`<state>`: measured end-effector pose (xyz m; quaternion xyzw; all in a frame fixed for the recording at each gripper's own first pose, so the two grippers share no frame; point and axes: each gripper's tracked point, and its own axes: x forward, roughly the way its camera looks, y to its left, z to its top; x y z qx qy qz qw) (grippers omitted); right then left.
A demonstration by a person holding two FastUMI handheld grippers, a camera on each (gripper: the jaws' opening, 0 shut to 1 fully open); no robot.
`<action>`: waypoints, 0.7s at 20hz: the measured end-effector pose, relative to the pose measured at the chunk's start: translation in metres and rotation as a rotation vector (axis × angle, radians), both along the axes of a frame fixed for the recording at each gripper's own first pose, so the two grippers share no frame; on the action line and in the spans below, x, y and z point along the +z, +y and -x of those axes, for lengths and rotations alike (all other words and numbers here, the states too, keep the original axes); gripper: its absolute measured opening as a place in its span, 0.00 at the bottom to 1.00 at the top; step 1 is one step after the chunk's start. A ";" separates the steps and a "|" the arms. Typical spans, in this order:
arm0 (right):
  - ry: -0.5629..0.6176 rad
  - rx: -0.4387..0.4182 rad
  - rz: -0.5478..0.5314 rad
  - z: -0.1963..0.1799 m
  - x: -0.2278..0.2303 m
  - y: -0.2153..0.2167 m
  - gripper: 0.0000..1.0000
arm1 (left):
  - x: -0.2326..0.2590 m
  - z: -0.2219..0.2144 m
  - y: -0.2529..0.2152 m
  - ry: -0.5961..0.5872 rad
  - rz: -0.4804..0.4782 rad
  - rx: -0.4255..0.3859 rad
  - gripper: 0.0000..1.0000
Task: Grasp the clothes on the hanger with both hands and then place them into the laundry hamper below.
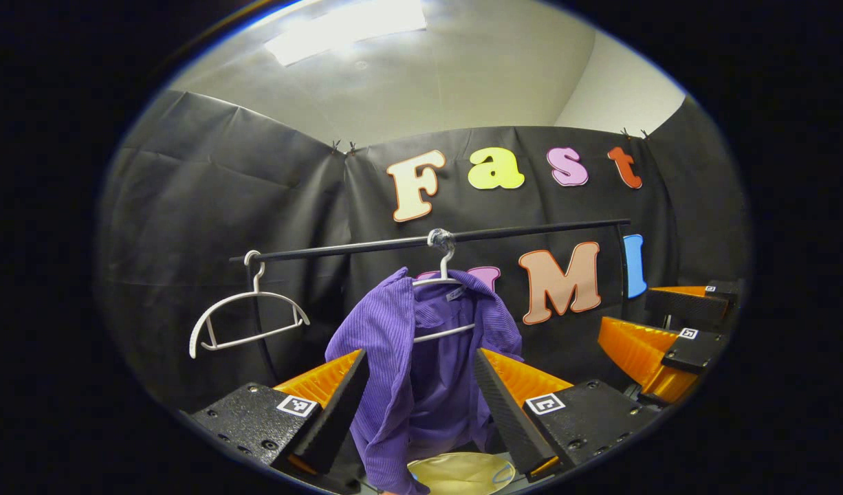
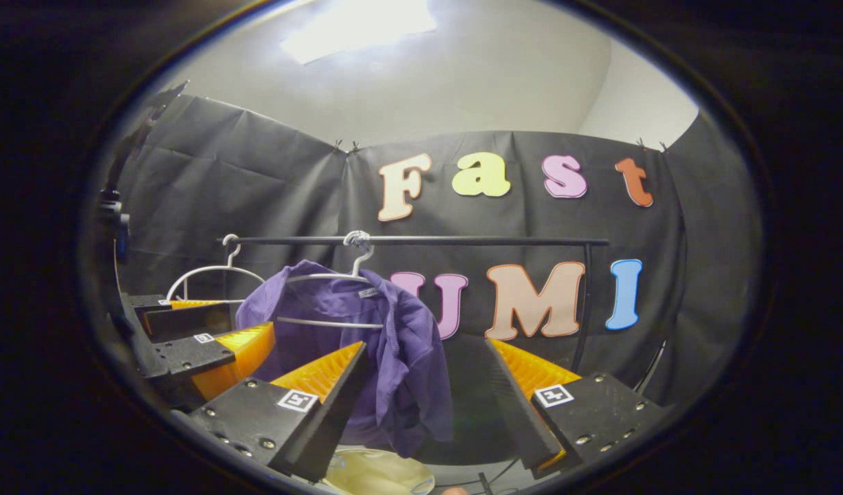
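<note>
A purple shirt (image 1: 394,344) hangs on a white hanger (image 1: 443,282) from a black rail (image 1: 531,229). In the left gripper view my left gripper (image 1: 420,354) is open just in front of the shirt, its fingers framing the body of the garment without touching it. My right gripper (image 1: 624,306) hovers open off to the right. In the right gripper view the shirt (image 2: 408,344) hangs left of centre. My right gripper (image 2: 426,344) is open with the shirt's right edge between and beyond its fingers. The left gripper (image 2: 253,316) is by the shirt's left side. A pale yellow hamper (image 1: 463,473) (image 2: 373,474) sits below.
An empty white hanger (image 1: 246,320) (image 2: 208,271) hangs at the left end of the rail. The rail's upright post (image 2: 585,302) stands at the right. Black cloth walls close in the booth behind and on both sides.
</note>
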<state>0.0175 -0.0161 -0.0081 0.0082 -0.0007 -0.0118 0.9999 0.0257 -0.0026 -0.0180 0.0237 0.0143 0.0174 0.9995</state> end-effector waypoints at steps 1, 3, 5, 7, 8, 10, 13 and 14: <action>0.002 -0.001 0.003 -0.002 -0.001 -0.001 0.94 | -0.003 -0.004 0.003 0.002 -0.007 0.009 0.94; 0.006 0.000 0.008 -0.006 -0.003 -0.002 0.94 | -0.007 -0.013 0.008 0.005 -0.015 0.029 0.94; 0.005 0.002 0.012 -0.011 -0.004 -0.003 0.98 | -0.012 -0.021 0.014 0.007 -0.022 0.052 0.94; 0.006 0.005 0.016 -0.017 -0.005 -0.004 0.98 | -0.019 -0.031 0.019 0.011 -0.034 0.071 0.94; 0.007 0.007 0.017 -0.020 -0.007 -0.005 0.94 | -0.022 -0.036 0.021 0.013 -0.043 0.080 0.89; 0.011 0.014 0.018 -0.024 -0.009 -0.005 0.94 | -0.026 -0.045 0.025 0.012 -0.064 0.099 0.87; 0.011 0.022 0.022 -0.033 -0.011 -0.006 0.99 | -0.031 -0.051 0.031 0.013 -0.071 0.127 0.84; 0.011 0.026 0.024 -0.035 -0.012 -0.006 0.99 | -0.031 -0.053 0.033 0.013 -0.073 0.133 0.77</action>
